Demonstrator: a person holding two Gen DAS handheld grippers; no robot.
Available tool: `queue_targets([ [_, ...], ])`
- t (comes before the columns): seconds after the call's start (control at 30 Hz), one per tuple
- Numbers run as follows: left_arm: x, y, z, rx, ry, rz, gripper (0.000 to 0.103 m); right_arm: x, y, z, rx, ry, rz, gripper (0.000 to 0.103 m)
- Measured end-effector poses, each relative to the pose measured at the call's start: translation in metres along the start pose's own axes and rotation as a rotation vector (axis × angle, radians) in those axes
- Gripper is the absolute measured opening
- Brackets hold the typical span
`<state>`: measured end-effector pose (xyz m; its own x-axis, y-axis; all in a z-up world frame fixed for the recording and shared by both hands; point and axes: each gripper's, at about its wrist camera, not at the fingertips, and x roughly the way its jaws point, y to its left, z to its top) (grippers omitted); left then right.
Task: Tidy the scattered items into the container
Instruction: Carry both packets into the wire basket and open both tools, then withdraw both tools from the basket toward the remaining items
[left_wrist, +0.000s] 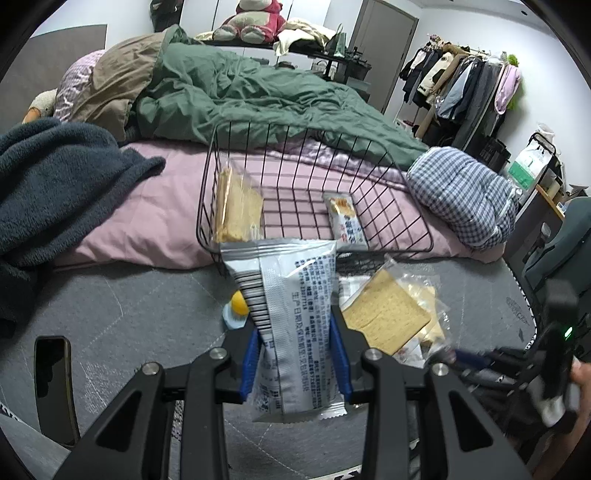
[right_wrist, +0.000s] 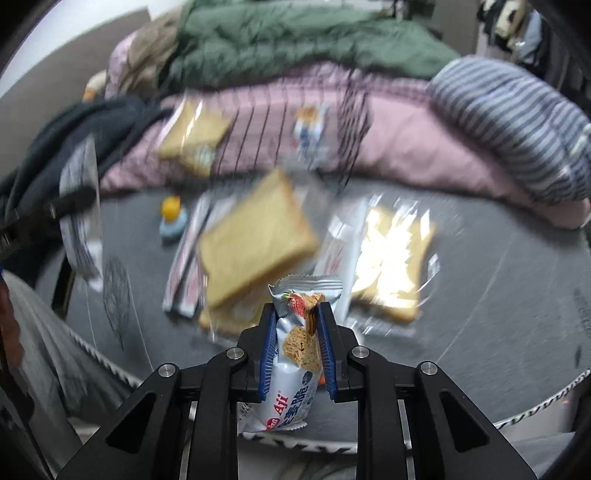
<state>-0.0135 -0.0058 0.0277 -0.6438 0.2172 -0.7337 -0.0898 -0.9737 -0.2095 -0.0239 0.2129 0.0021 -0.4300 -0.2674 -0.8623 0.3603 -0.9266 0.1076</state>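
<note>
My left gripper (left_wrist: 295, 325) is shut on a silver snack packet (left_wrist: 291, 314), back side up, held just in front of the black wire basket (left_wrist: 391, 221). The basket sits on the pink bedding and holds a bagged toast slice (left_wrist: 236, 210) and a small snack packet (left_wrist: 345, 221). My right gripper (right_wrist: 295, 314) is shut on a blue-white Aji snack packet (right_wrist: 295, 347), lifted above the grey mat. Bagged toast slices (right_wrist: 255, 240) (right_wrist: 391, 258) and long sachets (right_wrist: 184, 266) lie on the mat; the right wrist view is blurred. The basket (right_wrist: 354, 122) shows beyond them.
A small yellow duck toy (left_wrist: 236, 306) stands on the mat. A phone (left_wrist: 53, 384) lies at the left. A dark blanket (left_wrist: 55, 192), green duvet (left_wrist: 240, 96) and checked pillow (left_wrist: 461, 195) surround the basket. A clothes rack (left_wrist: 461, 81) stands at the right.
</note>
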Motion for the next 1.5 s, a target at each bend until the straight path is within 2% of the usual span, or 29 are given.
queue_targets([
  [0.2,-0.011,-0.013,0.037,0.075,-0.097,0.035,0.038,-0.041,0.005,0.035,0.034,-0.190,0.040,0.022],
  [0.3,-0.004,-0.011,0.060,0.068,-0.127,0.042,0.038,-0.054,0.016,0.056,0.039,-0.274,0.073,0.022],
  [0.4,0.016,-0.005,0.084,0.065,-0.141,0.065,0.038,-0.053,0.023,0.086,0.013,-0.354,0.084,0.022],
  [0.5,0.044,0.002,0.103,0.062,-0.139,0.078,0.038,-0.033,0.020,0.120,0.009,-0.452,0.120,0.022],
  [0.57,0.061,0.009,0.114,0.053,-0.132,0.091,0.038,-0.014,0.017,0.137,0.021,-0.457,0.111,0.022],
  [0.67,0.082,0.018,0.124,0.038,-0.115,0.095,0.038,0.017,0.011,0.156,0.075,-0.424,0.142,0.022],
  [0.73,0.091,0.020,0.125,0.041,-0.104,0.100,0.038,0.029,0.017,0.164,0.063,-0.409,0.136,0.022],
  [0.9,0.103,0.024,0.128,0.048,-0.087,0.104,0.038,0.041,0.028,0.170,0.024,-0.407,0.135,0.023],
  [0.97,0.104,0.023,0.128,0.053,-0.091,0.101,0.038,0.044,0.027,0.171,0.034,-0.405,0.130,0.027],
  [1.0,0.104,0.023,0.129,0.051,-0.096,0.098,0.040,0.046,0.027,0.172,0.044,-0.409,0.130,0.042],
  [1.03,0.103,0.023,0.128,0.050,-0.107,0.097,0.057,0.047,0.026,0.172,0.054,-0.412,0.120,0.052],
  [1.07,0.100,0.022,0.128,0.051,-0.126,0.100,0.070,0.045,0.025,0.170,0.064,-0.421,0.109,0.062],
  [1.1,0.096,0.021,0.128,0.049,-0.147,0.105,0.087,0.043,0.023,0.169,0.069,-0.427,0.108,0.062],
  [1.13,0.092,0.021,0.128,0.044,-0.167,0.108,0.090,0.041,0.022,0.168,0.074,-0.431,0.110,0.062],
  [1.5,0.059,0.021,0.117,0.048,-0.200,0.114,0.090,0.015,0.004,0.147,0.096,-0.431,0.108,0.063],
])
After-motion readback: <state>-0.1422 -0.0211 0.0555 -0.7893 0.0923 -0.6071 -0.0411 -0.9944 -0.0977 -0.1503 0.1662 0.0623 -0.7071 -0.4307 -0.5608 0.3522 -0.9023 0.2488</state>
